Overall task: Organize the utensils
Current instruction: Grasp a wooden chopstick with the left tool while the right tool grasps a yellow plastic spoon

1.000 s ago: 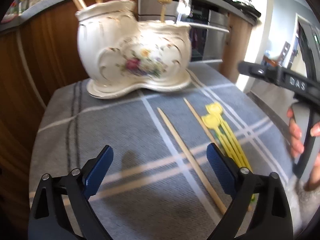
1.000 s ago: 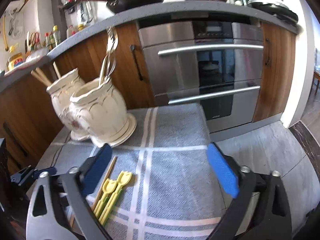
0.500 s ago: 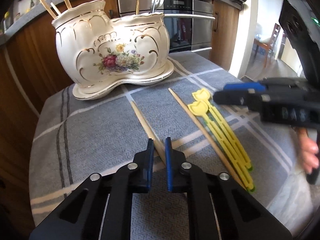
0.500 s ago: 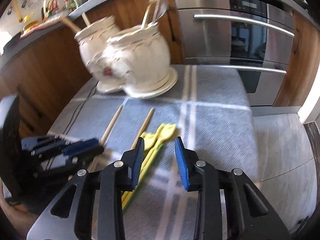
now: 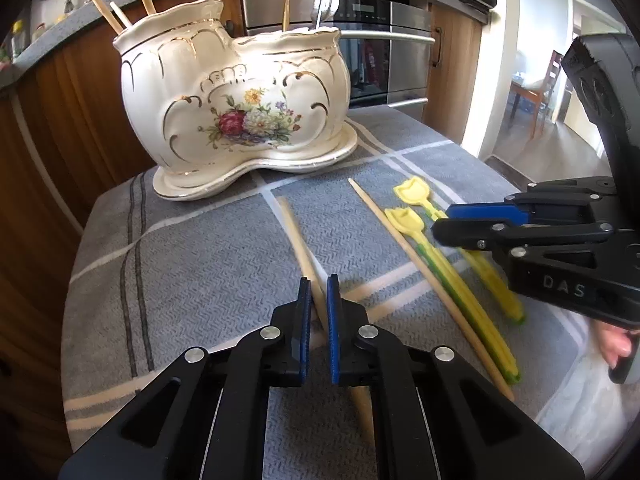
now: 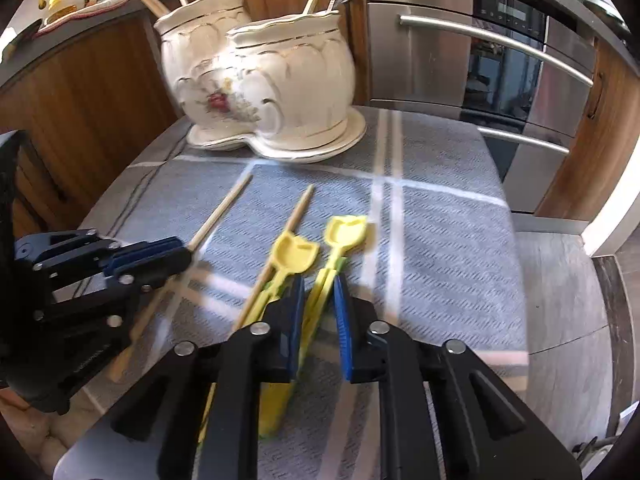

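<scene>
At the table's near edge, pick-up was in hand: the left gripper was clamped on a wooden chopstick, while the right gripper, jaws just closing, straddled a yellow tulip-tipped pick. Next, lifting towards the ceramic holder at twelve o'clock was judged necessary.

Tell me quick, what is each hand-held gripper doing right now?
Left hand-held gripper: jaws have just closed on a wooden chopstick.
Right hand-held gripper: jaws have just been closing, now on a yellow utensil.
</scene>
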Available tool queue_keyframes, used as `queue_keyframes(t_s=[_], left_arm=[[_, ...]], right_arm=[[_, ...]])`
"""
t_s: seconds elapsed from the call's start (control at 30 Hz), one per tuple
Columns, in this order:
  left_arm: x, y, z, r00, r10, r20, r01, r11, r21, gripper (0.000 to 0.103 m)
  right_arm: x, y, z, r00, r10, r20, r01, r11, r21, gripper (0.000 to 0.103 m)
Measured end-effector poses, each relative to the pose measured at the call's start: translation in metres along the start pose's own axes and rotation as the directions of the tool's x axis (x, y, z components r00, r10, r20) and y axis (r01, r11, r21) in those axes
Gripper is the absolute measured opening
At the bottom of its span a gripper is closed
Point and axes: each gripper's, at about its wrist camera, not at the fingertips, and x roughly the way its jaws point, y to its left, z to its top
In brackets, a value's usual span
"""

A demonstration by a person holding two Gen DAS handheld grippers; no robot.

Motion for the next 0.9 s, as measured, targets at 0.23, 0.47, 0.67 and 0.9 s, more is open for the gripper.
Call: queue_keyframes(t_s=[0.23,0.47,0.67,0.9], left_arm=[[0.001,-0.003,-0.001,0.999,0.033,-0.015,-0.033,0.999,0.018,0.007],[0.002,0.001,-0.001,0.999,0.038,-0.029,-0.038,0.999,0.008,0.014],[0.003,0.017,0.000,0.998,0.049,-0.048,-0.051,0.998,-0.041,0.045],[0.000,0.008,0.000,0.999,0.017,-0.042,-0.017,1.000,0.005,0.018]], right_arm=[[0.004,-0.004,0.006,0.998,-0.060,0.003,0.060,0.998,-0.022,0.011],[0.005,-0.005,0.008,0.997,-0.073,-0.002,0.072,0.996,-0.049,0.015],[0.005,-0.003,0.007,0.998,-0.069,0.004,0.069,0.996,-0.059,0.015],[0.004,-0.002,0.006,0.998,-0.061,0.015,0.062,0.996,-0.068,0.012]])
